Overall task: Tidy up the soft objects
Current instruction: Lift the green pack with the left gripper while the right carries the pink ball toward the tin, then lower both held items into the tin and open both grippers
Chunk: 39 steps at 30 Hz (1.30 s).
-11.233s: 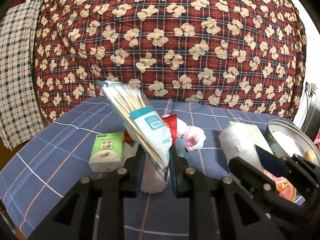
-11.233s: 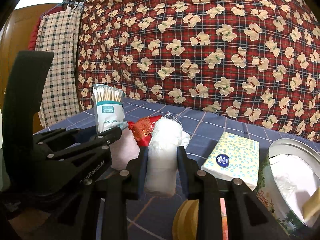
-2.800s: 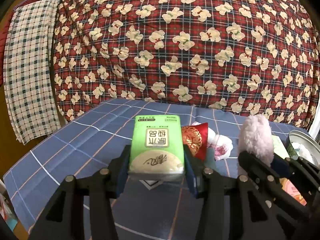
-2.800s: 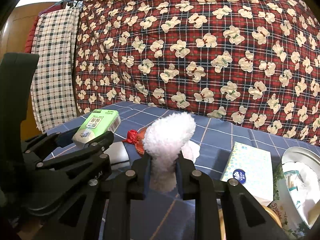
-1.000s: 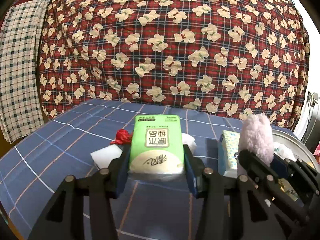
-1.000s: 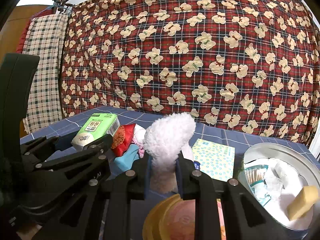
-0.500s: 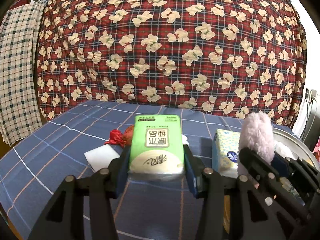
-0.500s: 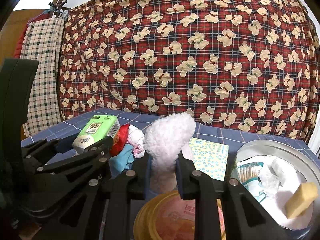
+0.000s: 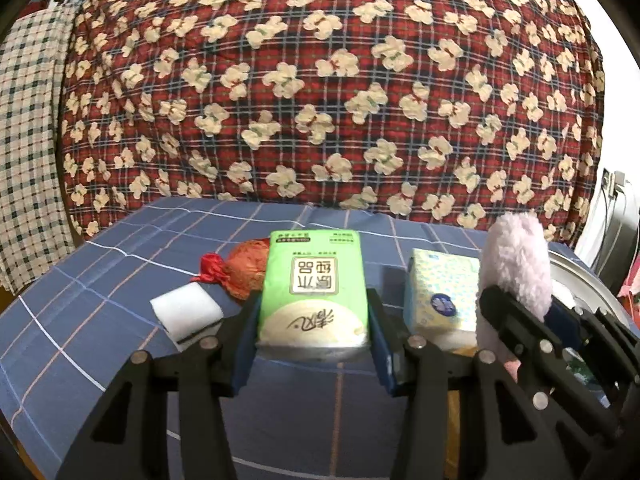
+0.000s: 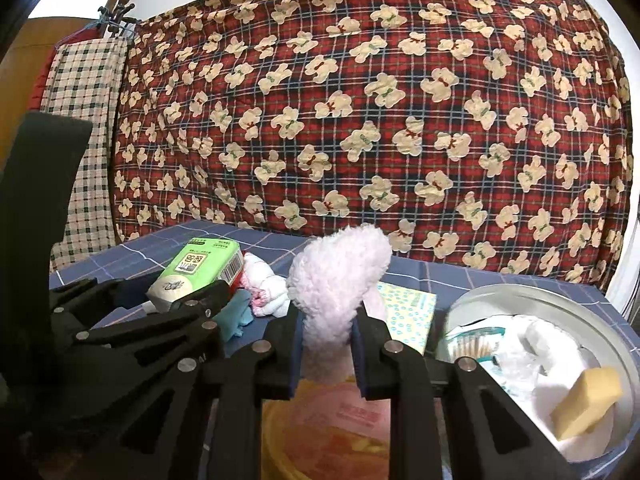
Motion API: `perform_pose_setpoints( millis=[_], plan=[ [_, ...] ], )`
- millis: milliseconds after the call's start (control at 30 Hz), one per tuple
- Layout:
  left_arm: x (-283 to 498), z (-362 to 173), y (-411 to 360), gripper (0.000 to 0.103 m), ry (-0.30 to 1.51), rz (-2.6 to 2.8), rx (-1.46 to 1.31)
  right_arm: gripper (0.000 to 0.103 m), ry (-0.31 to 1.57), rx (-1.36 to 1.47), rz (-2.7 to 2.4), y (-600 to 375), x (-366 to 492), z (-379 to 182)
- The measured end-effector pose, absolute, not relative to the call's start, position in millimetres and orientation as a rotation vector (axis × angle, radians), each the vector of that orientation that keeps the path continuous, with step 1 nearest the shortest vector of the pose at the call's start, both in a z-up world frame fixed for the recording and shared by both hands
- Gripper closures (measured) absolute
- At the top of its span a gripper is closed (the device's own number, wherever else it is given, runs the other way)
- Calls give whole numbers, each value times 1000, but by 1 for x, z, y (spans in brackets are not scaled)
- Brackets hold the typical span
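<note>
My left gripper [image 9: 313,334] is shut on a green tissue pack [image 9: 313,292], held flat above the blue checked tablecloth [image 9: 120,264]. My right gripper [image 10: 327,346] is shut on a fluffy pale pink cloth [image 10: 338,284] that stands up out of the pads. In the left wrist view that pink cloth [image 9: 516,264] sits at the right, clamped in the right gripper. The green tissue pack [image 10: 196,270] and the left gripper show at the left of the right wrist view. A round metal tin [image 10: 500,296] at the right holds white cloth, a cotton-swab pack [image 10: 474,344] and a yellow sponge [image 10: 586,402].
On the cloth lie a white foam block [image 9: 186,314], a red-orange pouch [image 9: 240,272], a blue-dotted tissue pack [image 9: 440,292], a pink-white cloth [image 10: 266,286] and a teal cloth [image 10: 236,316]. An orange lid [image 10: 324,428] lies under my right gripper. A red bear-print quilt [image 9: 320,80] hangs behind.
Both grippers keep their grips. The views have drifted slightly, so the table objects sit a little further left in the left wrist view; the tin shows more fully on the right.
</note>
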<state>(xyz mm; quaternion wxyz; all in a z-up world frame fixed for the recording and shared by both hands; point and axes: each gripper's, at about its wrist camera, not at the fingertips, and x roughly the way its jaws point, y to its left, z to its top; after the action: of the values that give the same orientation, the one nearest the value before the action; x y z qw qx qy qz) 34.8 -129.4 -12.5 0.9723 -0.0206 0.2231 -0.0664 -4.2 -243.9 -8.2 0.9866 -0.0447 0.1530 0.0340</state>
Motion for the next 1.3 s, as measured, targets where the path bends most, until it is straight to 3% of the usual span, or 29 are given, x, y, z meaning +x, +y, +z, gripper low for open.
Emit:
perform_pose_setpoints(
  millis=[500,1300],
  plan=[
    [41,22,-209,55,504,-338,26,79,300,15,-38,-328,-15,15],
    [50,27,-309,55,643,-509,185,79,452,198,-199,-435,-10,4]
  ],
)
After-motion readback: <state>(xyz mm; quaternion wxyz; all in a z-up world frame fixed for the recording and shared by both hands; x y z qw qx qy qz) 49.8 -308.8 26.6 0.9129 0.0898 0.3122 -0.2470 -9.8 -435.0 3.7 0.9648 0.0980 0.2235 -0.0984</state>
